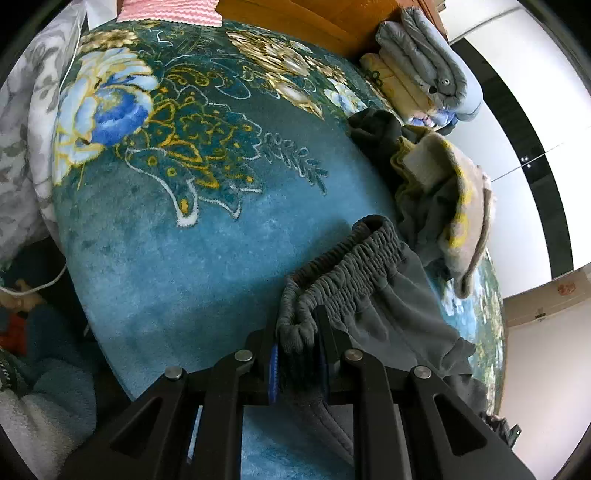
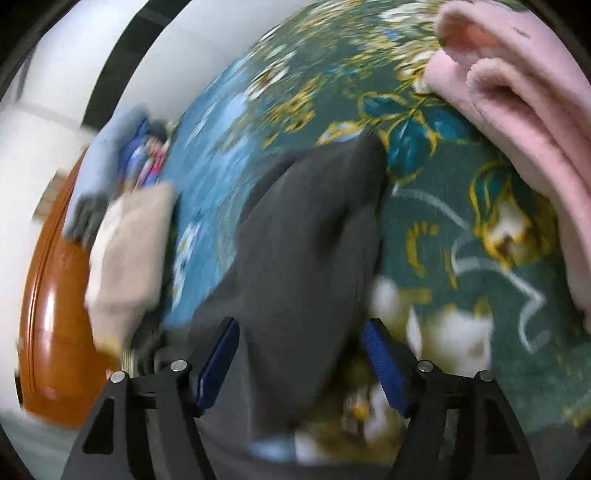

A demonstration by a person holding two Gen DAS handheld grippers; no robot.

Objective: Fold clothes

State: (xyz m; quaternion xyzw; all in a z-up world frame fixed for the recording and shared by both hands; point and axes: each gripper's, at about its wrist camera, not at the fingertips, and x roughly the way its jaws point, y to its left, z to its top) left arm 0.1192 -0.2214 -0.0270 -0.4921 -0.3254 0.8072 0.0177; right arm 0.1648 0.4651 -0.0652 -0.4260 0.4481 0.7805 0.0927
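grey trousers (image 1: 373,295) lie on the floral blanket (image 1: 166,229) w/ the elastic waistband bunched in tight gathers, cloth below it smooth and matte. left gripper (image 1: 298,347) is clamped narrow on the waistband's end, pads pressing the gathered fabric, at abt 6 o'clock of the left wrist view. in the right wrist view, which is blurred, the same grey cloth (image 2: 306,251) runs from 6 o'clock up to a point near centre. right gripper (image 2: 301,365) stands wide apart, blue pads (image 2: 218,365) either side of the cloth but not pressing it; nothing held.

edges & room: big bare stretch of blanket from centre to 9 o'clock in the left view. rumpled clothes heap (image 1: 443,192) crowds 3 o'clock, just beside the waistband; folded stack (image 1: 417,74) at 1 o'clock by the wooden headboard (image 1: 295,14). blanket edge drops off at 4 o'clock. in the right view a pink fleece (image 2: 524,110) fills 2 o'clock, beige garment (image 2: 125,251) at 9 o'clock.
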